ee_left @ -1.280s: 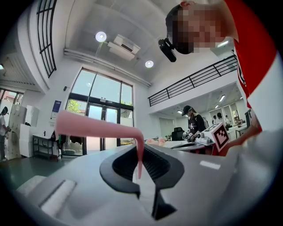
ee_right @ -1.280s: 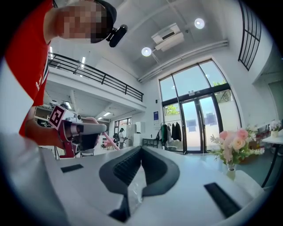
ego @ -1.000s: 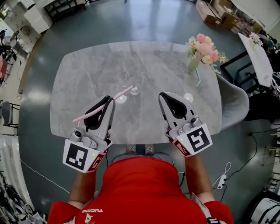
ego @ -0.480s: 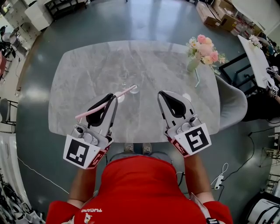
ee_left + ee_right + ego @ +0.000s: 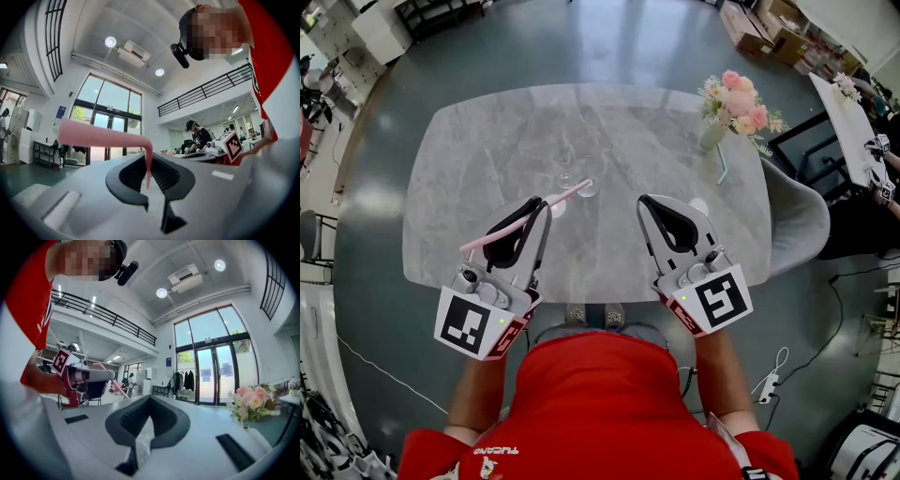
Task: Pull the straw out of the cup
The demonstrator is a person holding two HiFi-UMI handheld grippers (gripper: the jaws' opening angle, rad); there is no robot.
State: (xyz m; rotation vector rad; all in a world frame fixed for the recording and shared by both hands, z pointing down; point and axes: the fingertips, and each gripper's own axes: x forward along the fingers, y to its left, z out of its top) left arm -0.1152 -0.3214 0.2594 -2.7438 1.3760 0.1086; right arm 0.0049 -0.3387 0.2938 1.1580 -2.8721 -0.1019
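Observation:
A pink bendy straw (image 5: 567,195) lies slantwise over the grey marble table (image 5: 487,141); its far end reaches a faint clear cup (image 5: 566,182) that is hard to make out. My left gripper (image 5: 542,208) is shut on the straw. In the left gripper view the straw (image 5: 93,137) runs left from the bend and its short end hangs between the left gripper's (image 5: 149,180) pads. My right gripper (image 5: 645,202) hovers level to the right, apart from the straw, jaws together. In its own view the right gripper (image 5: 143,427) shows only a thin slit with something pale and clear that I cannot identify.
A vase of pink flowers (image 5: 736,108) stands at the table's far right corner. A grey chair (image 5: 802,220) sits off the right edge. The person in a red shirt (image 5: 609,403) stands at the near edge. Another person (image 5: 199,136) works in the background.

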